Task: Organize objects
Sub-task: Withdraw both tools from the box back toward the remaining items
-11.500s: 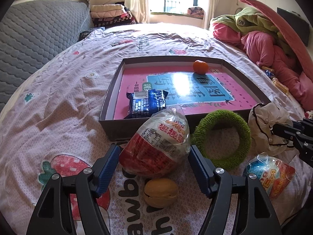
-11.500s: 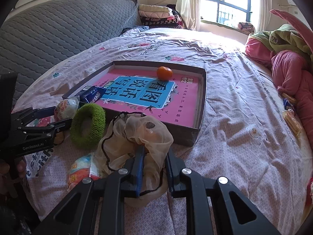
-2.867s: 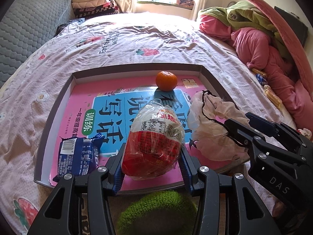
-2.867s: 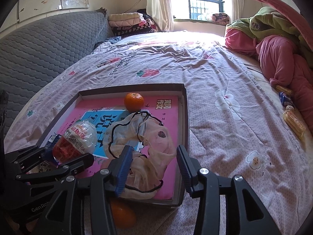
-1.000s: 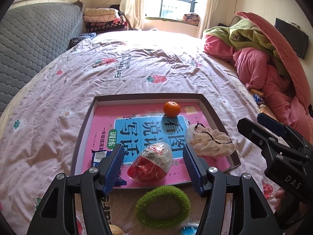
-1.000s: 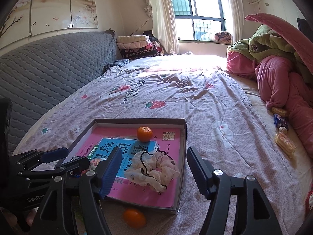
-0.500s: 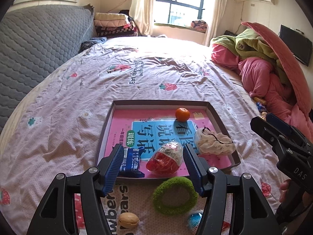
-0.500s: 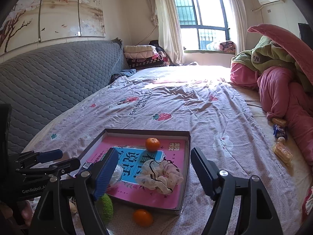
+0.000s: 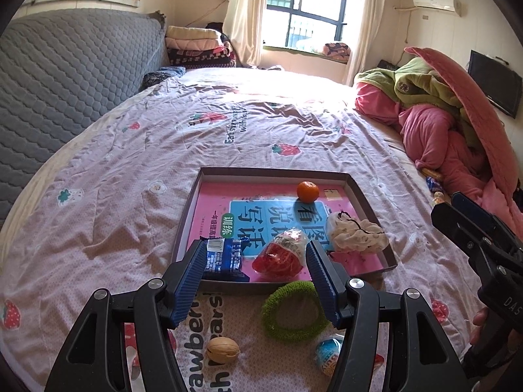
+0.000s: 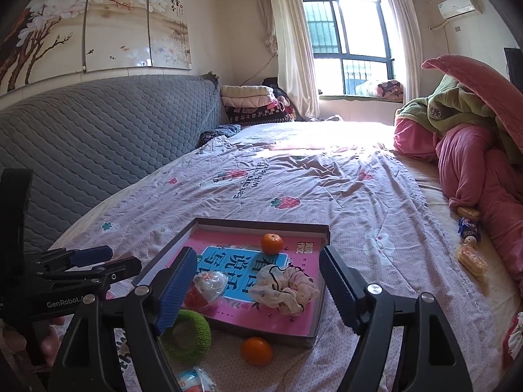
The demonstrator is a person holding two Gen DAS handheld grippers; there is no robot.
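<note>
The left gripper [image 9: 253,268], black with blue ribbed pads, hangs above the near edge of the bed with its jaws wide apart and nothing between the pads. The right gripper [image 10: 258,281], of the same build, is likewise spread wide and grips nothing.

On the bed's pink strawberry-print sheet [image 9: 130,170] lies a shallow dark-walled cardboard tray [image 9: 188,205] lined with a pink and blue printed booklet. Inside it, a small orange tangerine [image 9: 307,191] sits toward the far edge, a cream fabric scrunchie with black trim [image 9: 354,233] lies by the right wall, a clear plastic egg-shaped snack pack with a red base [image 9: 281,254] rests at the near edge, and a blue foil wafer packet [image 9: 223,258] fills the near left corner.

Outside the tray, just off its near wall, lie a fuzzy green ring-shaped scrunchie [image 9: 292,310], a tan walnut [image 9: 223,349], a blue-and-white plastic egg pack [image 9: 328,352], and a second orange tangerine [image 10: 256,350] beside the near right corner
</note>
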